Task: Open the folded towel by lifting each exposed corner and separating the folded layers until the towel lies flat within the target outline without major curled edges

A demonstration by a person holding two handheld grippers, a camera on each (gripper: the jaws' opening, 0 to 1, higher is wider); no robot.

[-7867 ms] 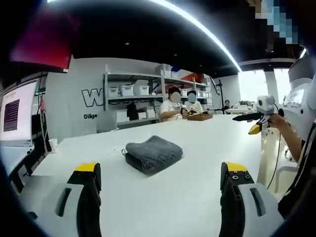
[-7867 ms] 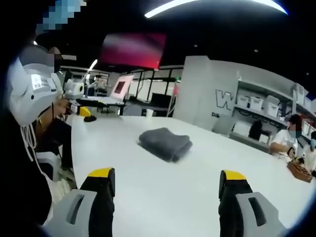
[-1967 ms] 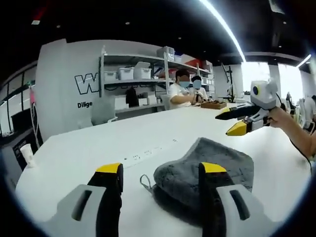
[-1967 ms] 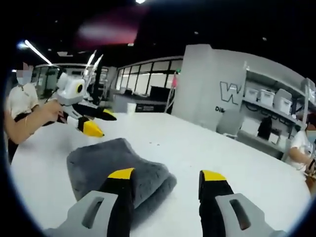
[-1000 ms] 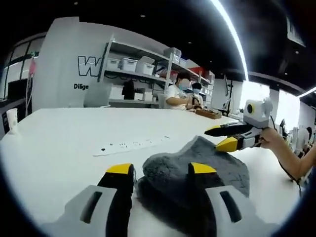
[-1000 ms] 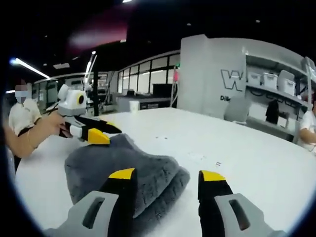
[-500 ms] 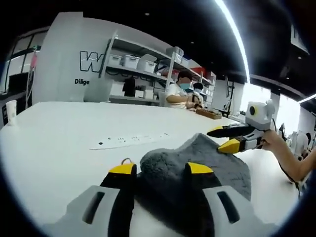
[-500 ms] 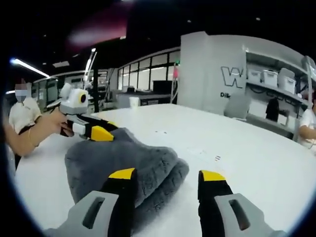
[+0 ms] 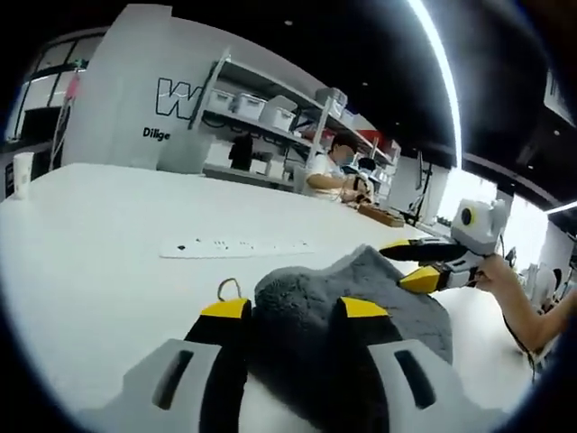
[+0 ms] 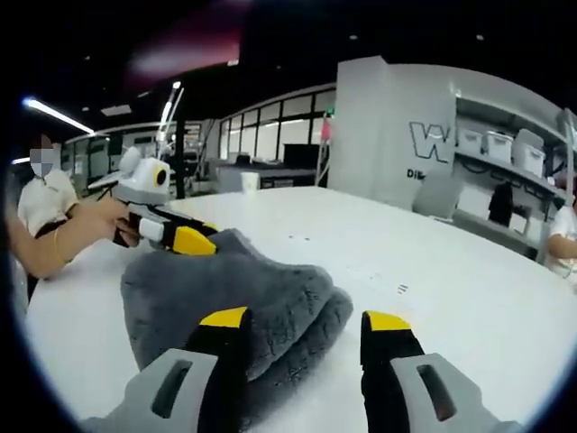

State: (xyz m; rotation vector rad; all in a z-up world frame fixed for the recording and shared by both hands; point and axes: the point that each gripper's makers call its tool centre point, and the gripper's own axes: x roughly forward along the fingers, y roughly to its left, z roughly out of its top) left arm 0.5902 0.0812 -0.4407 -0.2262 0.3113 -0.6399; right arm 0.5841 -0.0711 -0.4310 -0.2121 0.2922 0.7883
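On the white counter (image 9: 99, 225) the grey towel (image 10: 234, 302) lies folded, nothing opened yet, as I bring my left tool (image 9: 293, 311) and right tool (image 10: 302, 320), both spread, around its corners.

Bright ceiling light strip (image 9: 442, 68); glaring white table (image 9: 90, 234); fisheye-bent edges.

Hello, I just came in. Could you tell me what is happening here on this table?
A person holds a gripper in each hand and is working on a folded grey towel on a white table. The left gripper has its jaws around one corner of the towel. The right gripper is at the opposite corner, its jaws open, with the towel's folded edge between them. The towel is not unfolded yet. Other people sit at the far end, near shelves.
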